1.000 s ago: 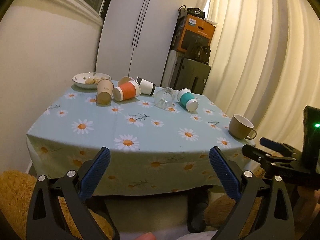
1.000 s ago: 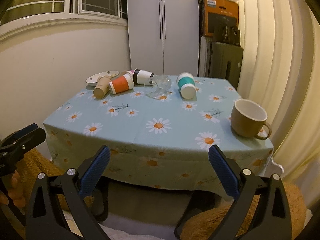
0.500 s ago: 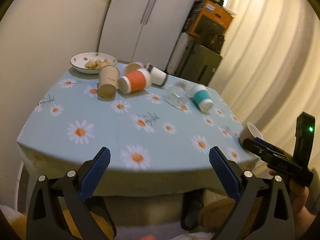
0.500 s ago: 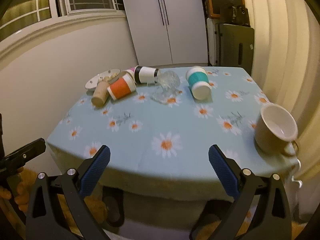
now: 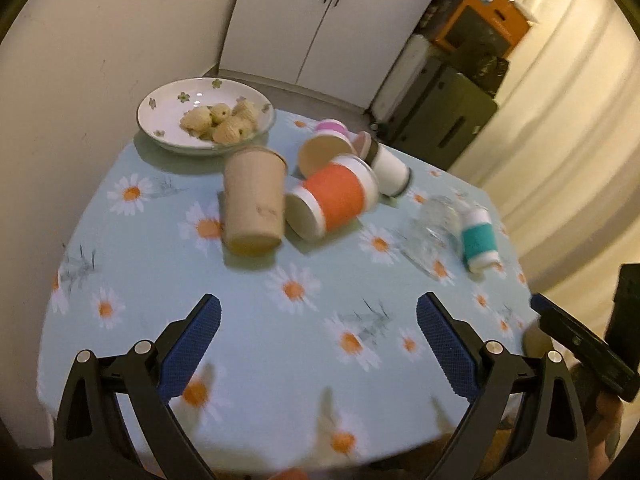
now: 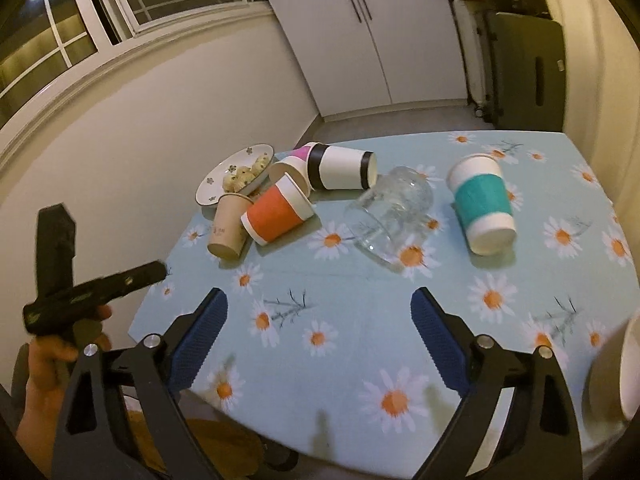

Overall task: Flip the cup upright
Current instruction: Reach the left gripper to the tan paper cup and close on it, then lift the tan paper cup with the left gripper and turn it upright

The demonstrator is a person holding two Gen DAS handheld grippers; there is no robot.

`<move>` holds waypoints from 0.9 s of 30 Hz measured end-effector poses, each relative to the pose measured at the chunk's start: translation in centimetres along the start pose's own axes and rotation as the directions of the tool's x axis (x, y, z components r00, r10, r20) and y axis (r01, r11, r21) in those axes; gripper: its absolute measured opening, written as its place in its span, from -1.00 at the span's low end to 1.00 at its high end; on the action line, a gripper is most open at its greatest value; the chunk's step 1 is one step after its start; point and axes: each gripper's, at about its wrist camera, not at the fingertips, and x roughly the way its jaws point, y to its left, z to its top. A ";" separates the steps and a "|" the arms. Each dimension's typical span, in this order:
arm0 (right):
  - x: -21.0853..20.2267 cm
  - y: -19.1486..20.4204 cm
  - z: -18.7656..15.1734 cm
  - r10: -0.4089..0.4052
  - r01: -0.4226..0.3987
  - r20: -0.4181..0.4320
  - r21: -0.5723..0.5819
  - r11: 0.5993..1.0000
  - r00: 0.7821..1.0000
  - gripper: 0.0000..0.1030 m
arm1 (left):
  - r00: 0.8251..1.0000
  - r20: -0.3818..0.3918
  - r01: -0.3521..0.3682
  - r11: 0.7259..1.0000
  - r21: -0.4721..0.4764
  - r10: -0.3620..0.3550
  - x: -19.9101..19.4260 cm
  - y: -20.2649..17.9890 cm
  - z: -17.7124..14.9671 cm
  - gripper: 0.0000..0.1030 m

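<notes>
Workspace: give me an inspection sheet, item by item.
Surface: table under a light blue daisy-print tablecloth.
Job's things: on their sides: plain brown paper cup, orange-sleeved paper cup, black-banded white paper cup, teal-sleeved paper cup, clear glass mug.
Clutter: white floral plate of small pastries; beige ceramic mug at the right edge, cropped.
Grippers: left gripper and right gripper open, empty, above the near edge.
Cables: nothing seen.
Surroundings: white wardrobe, cream curtains, window, stacked luggage.
</notes>
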 end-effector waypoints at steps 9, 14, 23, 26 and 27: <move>3.4 -0.5 2.7 0.089 -0.082 -0.088 0.075 0.994 0.992 0.73 | 0.988 -0.156 -0.016 0.999 -0.035 0.010 7.3 4.3 5.6 0.75; 4.6 -1.4 2.5 0.121 -0.109 -0.132 0.095 0.990 0.984 0.73 | 0.974 -0.219 -0.049 0.999 0.006 0.049 10.0 5.0 6.7 0.68; 4.6 -2.7 2.6 0.135 -0.118 -0.144 0.124 0.985 0.980 0.73 | 0.959 -0.266 -0.098 0.995 0.022 0.100 11.9 5.7 7.6 0.36; 4.7 -2.6 2.5 0.137 -0.119 -0.150 0.123 0.985 0.979 0.73 | 0.955 -0.277 -0.099 0.995 0.020 0.101 12.2 5.8 7.5 0.36; 4.8 -2.6 2.5 0.138 -0.120 -0.151 0.123 0.985 0.979 0.73 | 0.954 -0.281 -0.099 0.995 0.020 0.101 12.3 5.8 7.4 0.36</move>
